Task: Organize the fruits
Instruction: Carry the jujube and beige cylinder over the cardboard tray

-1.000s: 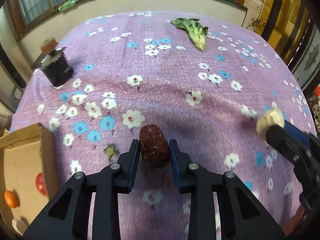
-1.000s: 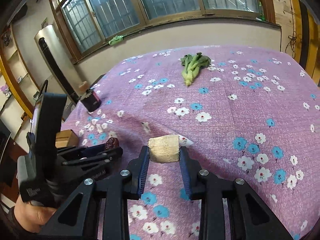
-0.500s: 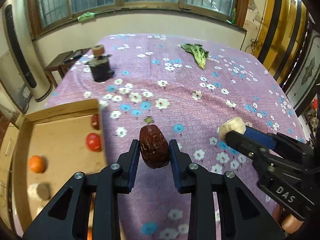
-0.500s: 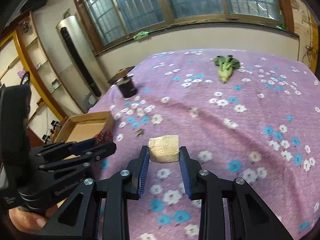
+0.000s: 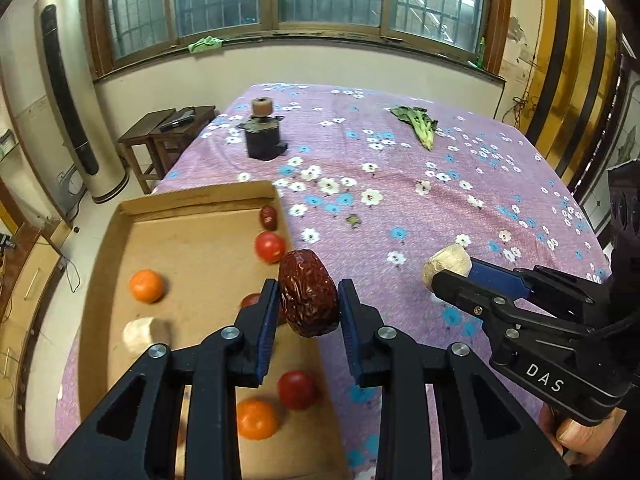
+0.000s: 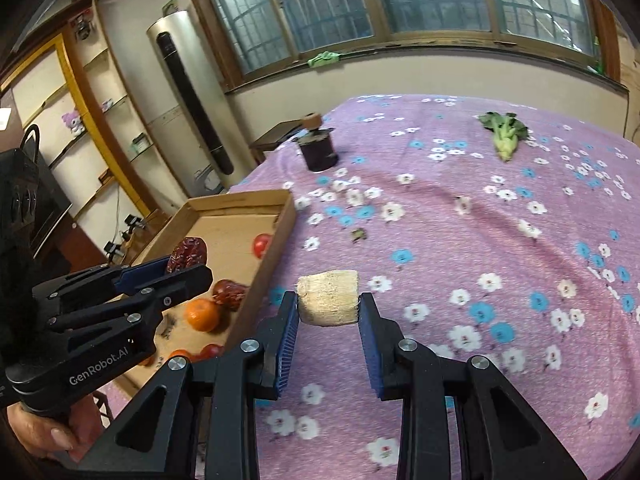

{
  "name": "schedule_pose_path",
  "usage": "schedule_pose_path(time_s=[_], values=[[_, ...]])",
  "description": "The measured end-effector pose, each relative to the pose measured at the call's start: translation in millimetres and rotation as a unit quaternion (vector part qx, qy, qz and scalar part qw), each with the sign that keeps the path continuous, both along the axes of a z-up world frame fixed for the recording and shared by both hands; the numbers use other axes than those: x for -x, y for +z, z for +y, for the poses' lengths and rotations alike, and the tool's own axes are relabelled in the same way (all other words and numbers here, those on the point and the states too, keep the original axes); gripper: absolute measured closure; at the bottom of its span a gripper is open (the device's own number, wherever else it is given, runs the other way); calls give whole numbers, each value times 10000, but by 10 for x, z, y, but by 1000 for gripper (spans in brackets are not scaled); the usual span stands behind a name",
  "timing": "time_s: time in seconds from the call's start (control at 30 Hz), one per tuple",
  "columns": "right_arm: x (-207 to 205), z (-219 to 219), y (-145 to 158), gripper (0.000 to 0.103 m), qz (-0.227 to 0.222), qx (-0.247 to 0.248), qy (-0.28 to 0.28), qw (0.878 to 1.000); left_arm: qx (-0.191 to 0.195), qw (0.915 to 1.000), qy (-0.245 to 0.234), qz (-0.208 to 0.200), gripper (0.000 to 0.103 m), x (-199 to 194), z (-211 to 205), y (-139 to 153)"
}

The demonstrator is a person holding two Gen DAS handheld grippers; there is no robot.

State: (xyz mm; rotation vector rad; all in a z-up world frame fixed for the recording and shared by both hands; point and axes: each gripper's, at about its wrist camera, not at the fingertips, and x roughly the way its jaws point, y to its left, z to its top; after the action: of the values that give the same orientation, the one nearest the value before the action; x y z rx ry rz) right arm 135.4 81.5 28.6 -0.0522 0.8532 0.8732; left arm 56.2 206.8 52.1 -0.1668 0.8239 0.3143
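Observation:
My left gripper [image 5: 307, 300] is shut on a wrinkled dark red date [image 5: 307, 293] and holds it above the right wall of the cardboard box [image 5: 192, 200]. My right gripper [image 6: 328, 312] is shut on a pale beige chunk [image 6: 328, 298] above the purple floral cloth, just right of the box [image 6: 276, 240]. The box holds oranges [image 5: 146, 286], red tomatoes [image 5: 269, 246], another date [image 5: 269, 216] and a beige chunk [image 5: 144, 332]. The right gripper with its chunk [image 5: 447, 265] shows in the left wrist view; the left gripper with its date [image 6: 187, 254] shows in the right wrist view.
A dark jar with a cork-like top [image 5: 263, 136] stands at the far left of the table. A leafy green vegetable [image 5: 418, 124] lies at the far side. A small dark scrap [image 5: 353, 221] lies on the cloth. A tall air conditioner [image 5: 68, 92] and wooden stools [image 5: 168, 128] stand beyond the table.
Both grippers have risen and swung left toward the box, each keeping hold of its item. The box has come fully into view and the date now hangs over its right wall.

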Motion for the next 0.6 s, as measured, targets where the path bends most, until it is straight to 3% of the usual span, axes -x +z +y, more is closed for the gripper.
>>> schedule_pose_path(time_s=[0.6], values=[[381, 425, 57, 73, -86, 45, 478, 9988, 368, 9980, 514, -96, 76, 701, 572, -28]])
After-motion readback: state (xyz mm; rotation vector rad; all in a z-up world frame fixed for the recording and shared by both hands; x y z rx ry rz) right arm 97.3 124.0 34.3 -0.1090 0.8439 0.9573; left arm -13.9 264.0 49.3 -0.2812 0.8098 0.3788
